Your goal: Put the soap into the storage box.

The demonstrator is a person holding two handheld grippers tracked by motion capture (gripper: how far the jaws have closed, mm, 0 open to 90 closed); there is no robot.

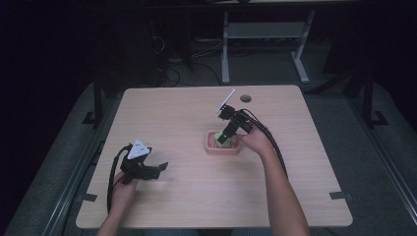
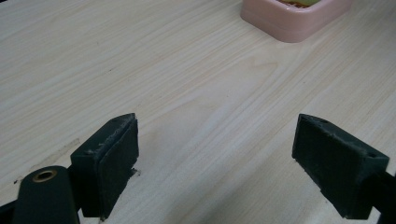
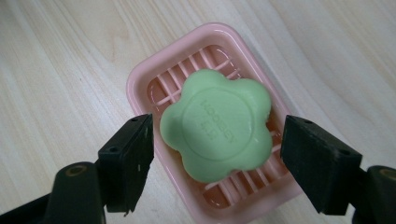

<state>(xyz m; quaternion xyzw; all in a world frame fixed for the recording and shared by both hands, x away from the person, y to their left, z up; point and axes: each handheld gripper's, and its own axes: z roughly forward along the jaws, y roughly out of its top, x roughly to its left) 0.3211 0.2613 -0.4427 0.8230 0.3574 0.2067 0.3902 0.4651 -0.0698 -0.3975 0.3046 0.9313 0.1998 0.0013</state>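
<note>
Sitting on a light wood-grain table in a dark room, grey desk legs behind: pink soap dish holding green flower-shaped soap, embossed lettering unreadable. Right gripper jaws apart, flanking soap, not touching. Left gripper jaws wide apart over bare tabletop.

Wooden table, dark room, grey floor
</note>
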